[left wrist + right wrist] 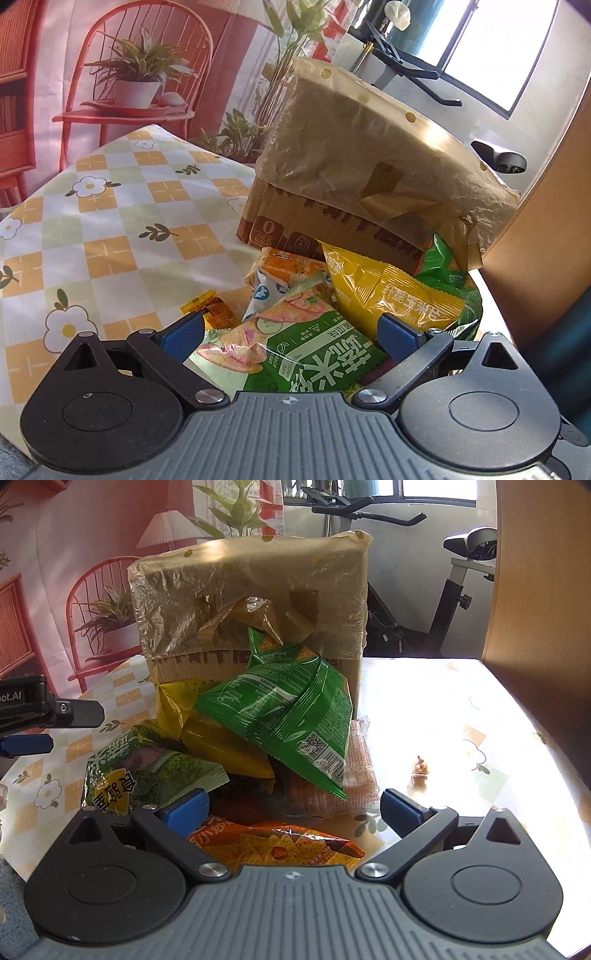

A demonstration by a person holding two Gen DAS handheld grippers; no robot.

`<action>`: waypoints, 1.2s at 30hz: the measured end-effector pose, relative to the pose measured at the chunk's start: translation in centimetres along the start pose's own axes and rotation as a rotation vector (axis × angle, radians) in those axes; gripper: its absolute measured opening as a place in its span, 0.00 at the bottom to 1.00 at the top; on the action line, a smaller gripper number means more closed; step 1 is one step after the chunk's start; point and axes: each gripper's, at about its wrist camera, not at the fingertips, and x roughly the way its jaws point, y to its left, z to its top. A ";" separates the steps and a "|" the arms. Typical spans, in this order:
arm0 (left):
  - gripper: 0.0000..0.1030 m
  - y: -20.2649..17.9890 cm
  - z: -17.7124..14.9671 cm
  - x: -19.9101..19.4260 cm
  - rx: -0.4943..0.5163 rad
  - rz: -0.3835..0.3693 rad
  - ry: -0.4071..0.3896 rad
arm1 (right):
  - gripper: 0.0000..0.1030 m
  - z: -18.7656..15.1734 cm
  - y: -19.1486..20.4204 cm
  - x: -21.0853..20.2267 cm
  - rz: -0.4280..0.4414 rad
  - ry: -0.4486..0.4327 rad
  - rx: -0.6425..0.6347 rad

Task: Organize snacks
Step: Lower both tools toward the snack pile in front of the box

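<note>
1. The left tongs (291, 334) stand apart, clamped on nothing; a green rice-cracker packet (314, 358) lies between and under the blue pads (183, 332).
2. In the left wrist view a yellow chip bag (391, 291) sits at one o'clock of that packet, leaning against the taped cardboard box (354, 155) at twelve o'clock; a small amber sweet (212, 308) lies at ten o'clock on the checked bench (110, 206).
3. The right tongs (293, 812) are likewise spread wide and empty, above an orange chip bag (291, 845).
4. In the right wrist view a green chip bag (288, 709) is propped on the pile against the box; a seaweed packet (147, 771) lies at ten o'clock.
5. A small scrap (420, 766), perhaps a crumb, lies at two o'clock in glare.
</note>
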 end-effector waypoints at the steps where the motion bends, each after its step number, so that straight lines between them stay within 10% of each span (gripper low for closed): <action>1: 0.97 0.1 0.1 0.4 -0.020 -0.001 0.016 | 0.98 -0.1 0.1 0.1 0.002 0.000 -0.008; 13: 1.00 0.7 -1.6 3.3 -0.059 -0.016 0.148 | 0.98 -1.2 -1.0 1.0 0.058 0.030 0.057; 36: 1.00 -0.4 -3.3 3.8 0.065 -0.001 0.123 | 0.99 -3.1 -2.1 2.8 0.278 0.180 0.290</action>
